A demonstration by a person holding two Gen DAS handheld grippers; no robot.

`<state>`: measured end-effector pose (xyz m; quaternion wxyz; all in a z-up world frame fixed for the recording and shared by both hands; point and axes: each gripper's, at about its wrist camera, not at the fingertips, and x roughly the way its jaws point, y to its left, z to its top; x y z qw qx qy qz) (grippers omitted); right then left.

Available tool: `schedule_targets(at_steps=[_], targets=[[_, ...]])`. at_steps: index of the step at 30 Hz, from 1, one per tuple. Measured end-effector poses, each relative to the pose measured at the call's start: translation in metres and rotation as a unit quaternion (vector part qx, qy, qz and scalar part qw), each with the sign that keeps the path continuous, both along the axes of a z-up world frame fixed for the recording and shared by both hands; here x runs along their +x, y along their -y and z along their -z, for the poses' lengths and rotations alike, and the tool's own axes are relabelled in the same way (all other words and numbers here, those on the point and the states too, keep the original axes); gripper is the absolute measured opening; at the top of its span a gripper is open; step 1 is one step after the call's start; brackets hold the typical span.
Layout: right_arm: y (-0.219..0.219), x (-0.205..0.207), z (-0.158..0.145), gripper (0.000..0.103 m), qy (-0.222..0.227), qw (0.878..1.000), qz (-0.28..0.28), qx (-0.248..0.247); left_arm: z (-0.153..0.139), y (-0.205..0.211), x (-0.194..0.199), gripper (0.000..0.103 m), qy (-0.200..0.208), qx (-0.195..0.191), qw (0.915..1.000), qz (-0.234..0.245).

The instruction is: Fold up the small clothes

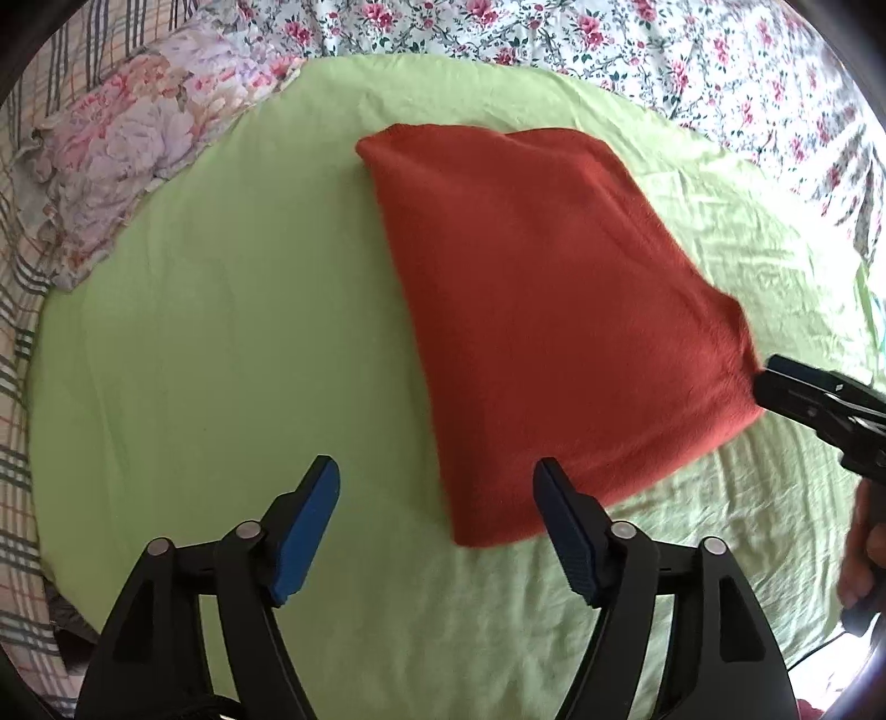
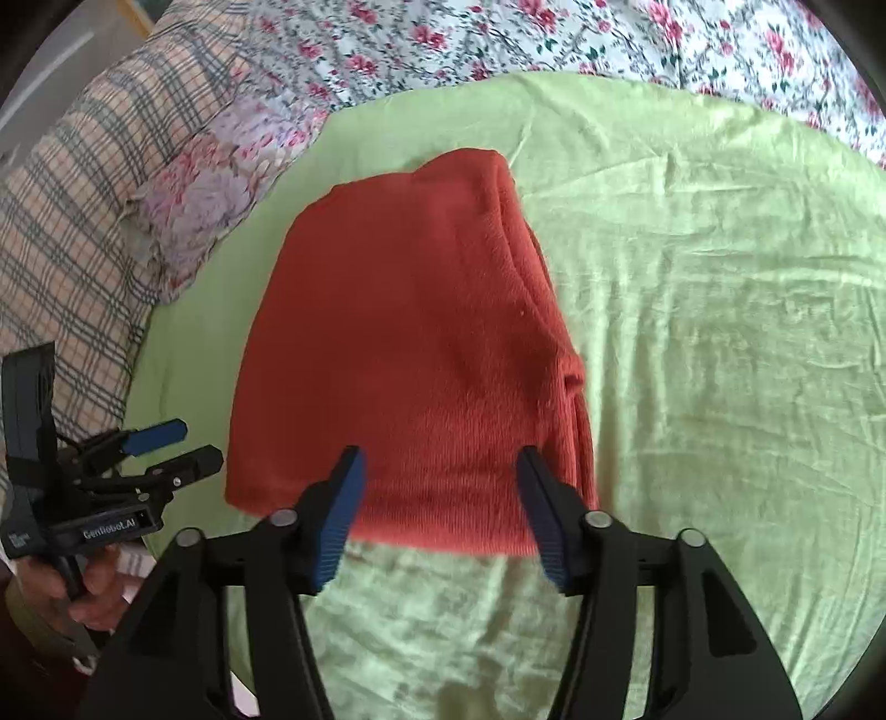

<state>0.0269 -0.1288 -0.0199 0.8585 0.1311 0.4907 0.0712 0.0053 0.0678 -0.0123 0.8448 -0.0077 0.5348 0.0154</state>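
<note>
Daylit bed under a wrinkled green sheet [image 1: 221,332]; floral bedding [image 1: 609,39] behind; flowered pillow [image 1: 127,149] and plaid blanket [image 2: 72,183] alongside.

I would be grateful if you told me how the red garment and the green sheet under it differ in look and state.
The red garment is fuzzy, thick and folded into a compact stack with layered edges on one side; the green sheet is thin, smooth-woven and spread out in a single layer. The garment's top is smooth, while the sheet is creased all over. Both lie flat on the bed, and neither gripper holds either.
</note>
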Motion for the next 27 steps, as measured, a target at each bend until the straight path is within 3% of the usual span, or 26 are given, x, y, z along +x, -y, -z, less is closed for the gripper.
schedule_targets(at_steps=[7, 17, 27], targets=[[-0.012, -0.026, -0.002, 0.079, 0.014, 0.998, -0.03, -0.045, -0.003, -0.004, -0.015, 0.079, 0.007, 0.034, 0.9994, -0.001], [-0.022, -0.053, 0.007, 0.084, 0.014, 0.995, -0.053, -0.084, 0.007, -0.003, -0.049, 0.082, 0.002, 0.106, 0.9937, 0.037], [-0.023, -0.062, 0.009, 0.085, 0.007, 0.995, -0.051, -0.089, 0.009, -0.003, -0.049, 0.084, 0.0, 0.111, 0.9931, 0.039]])
